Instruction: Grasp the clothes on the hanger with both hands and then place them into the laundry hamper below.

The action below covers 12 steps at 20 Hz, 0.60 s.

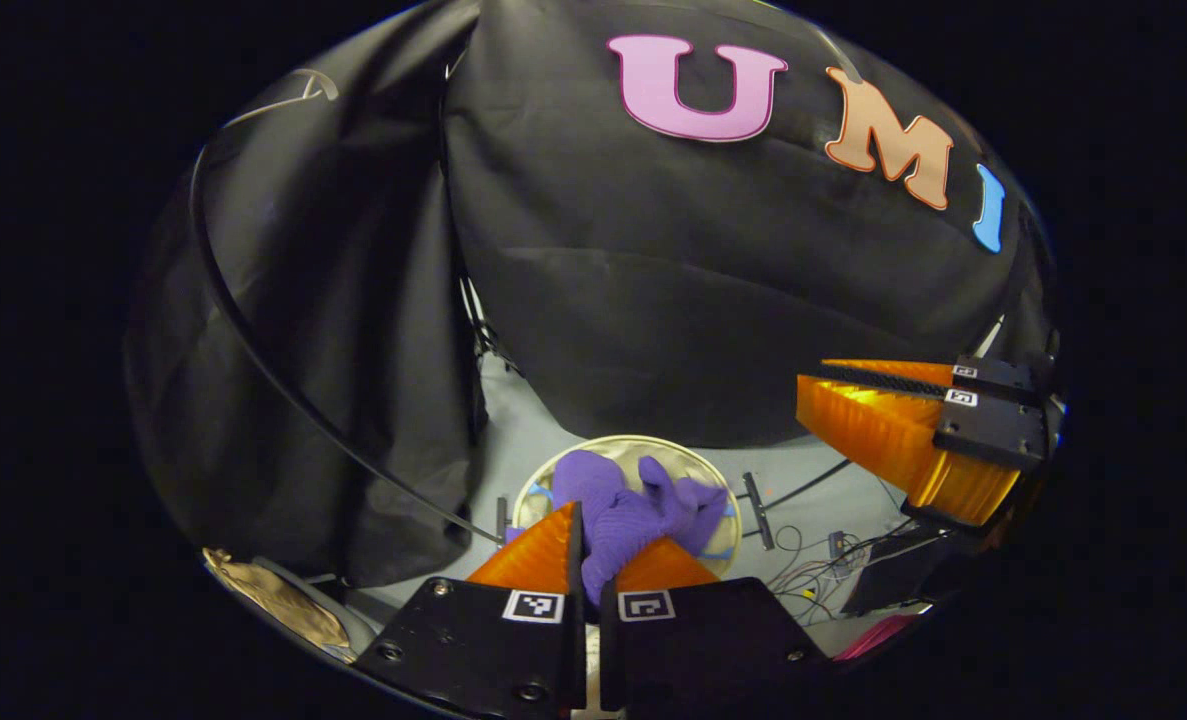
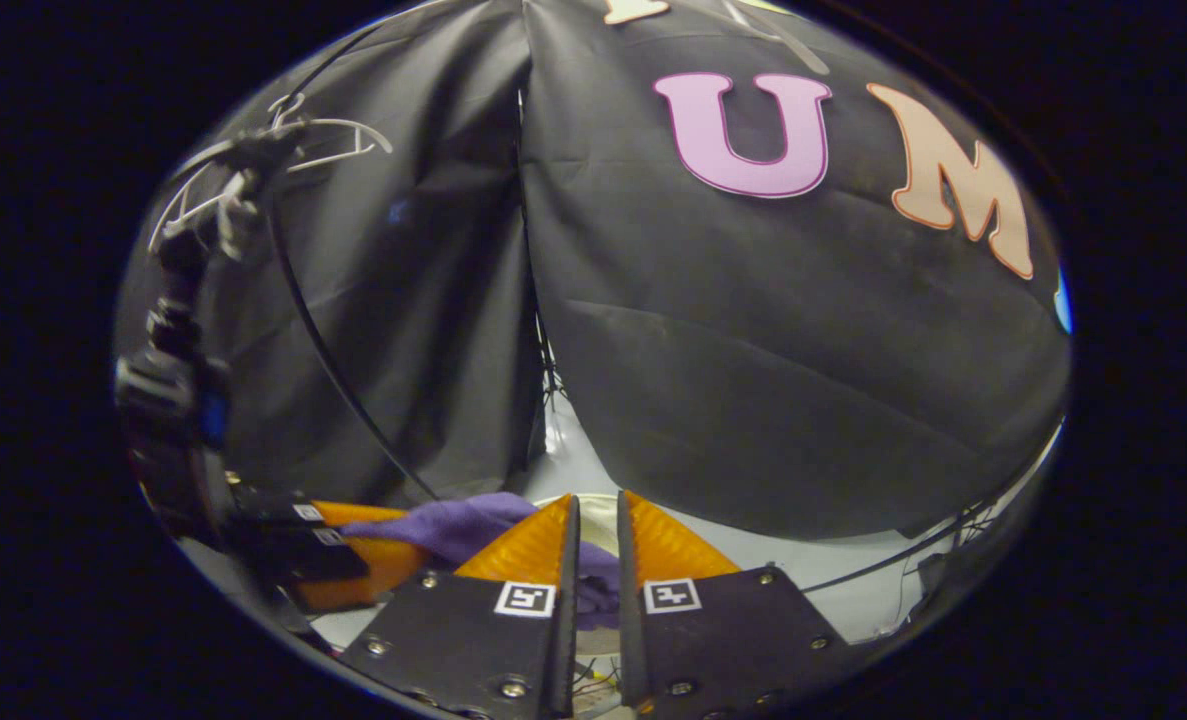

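A purple garment (image 1: 621, 512) is bunched over the round white-rimmed laundry hamper (image 1: 653, 443) on the floor below. In the left gripper view my left gripper (image 1: 591, 545) is shut on the garment's upper fold, right above the hamper. My right gripper (image 1: 805, 400) hovers off to the right and higher, fingers together, with no cloth in them. In the right gripper view the right gripper (image 2: 598, 525) points down at the hamper rim (image 2: 601, 499). There the garment (image 2: 453, 525) trails from the left gripper (image 2: 408, 540) and passes behind my fingers. A bare white hanger (image 2: 338, 140) hangs at the upper left.
A dark stand (image 2: 178, 330) carries the hanger at the left. A thin black cable (image 1: 253, 340) curves down the booth's wall. Loose cables and small parts (image 1: 803, 560) lie on the grey floor right of the hamper. Tan cloth (image 1: 273, 595) lies at the lower left.
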Motion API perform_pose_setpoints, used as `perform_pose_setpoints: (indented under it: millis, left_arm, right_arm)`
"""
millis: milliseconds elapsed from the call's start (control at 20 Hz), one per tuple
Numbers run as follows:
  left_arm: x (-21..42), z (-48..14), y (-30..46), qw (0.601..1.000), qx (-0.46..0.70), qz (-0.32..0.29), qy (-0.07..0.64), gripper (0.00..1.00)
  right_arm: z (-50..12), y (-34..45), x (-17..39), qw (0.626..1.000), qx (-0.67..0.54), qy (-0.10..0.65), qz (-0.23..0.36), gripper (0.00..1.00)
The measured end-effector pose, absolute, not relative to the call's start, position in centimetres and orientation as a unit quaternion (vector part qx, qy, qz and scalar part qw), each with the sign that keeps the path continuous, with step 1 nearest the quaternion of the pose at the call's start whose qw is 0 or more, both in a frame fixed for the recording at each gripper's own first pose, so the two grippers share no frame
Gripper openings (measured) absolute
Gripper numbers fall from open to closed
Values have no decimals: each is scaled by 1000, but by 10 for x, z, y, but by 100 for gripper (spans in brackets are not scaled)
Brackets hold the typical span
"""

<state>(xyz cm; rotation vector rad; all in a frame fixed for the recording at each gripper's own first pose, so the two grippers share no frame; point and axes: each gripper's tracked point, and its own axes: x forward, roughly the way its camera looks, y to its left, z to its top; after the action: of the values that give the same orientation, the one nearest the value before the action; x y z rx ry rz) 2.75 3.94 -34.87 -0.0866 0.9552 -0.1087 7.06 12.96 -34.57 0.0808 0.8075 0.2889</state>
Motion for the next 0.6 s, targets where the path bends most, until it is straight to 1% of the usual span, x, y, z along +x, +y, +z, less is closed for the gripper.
perform_pose_setpoints:
  millis: [100,200,250,350,600]
  left_arm:
    - [23,-362,28,875,-45,-71,477,11]
    - [23,-364,24,876,-31,-78,474,41]
    - [25,-361,23,878,-28,-80,471,37]
    - [24,-355,22,882,-25,-85,463,33]
    - [25,-353,21,884,-23,-93,457,33]
  right_arm:
    - [-349,123,69,908,40,395,133,18]
    - [-350,115,70,908,51,398,123,18]
    - [-351,111,70,908,55,398,118,18]
    - [-351,105,71,909,56,397,111,18]
    - [-348,102,70,912,53,394,105,18]
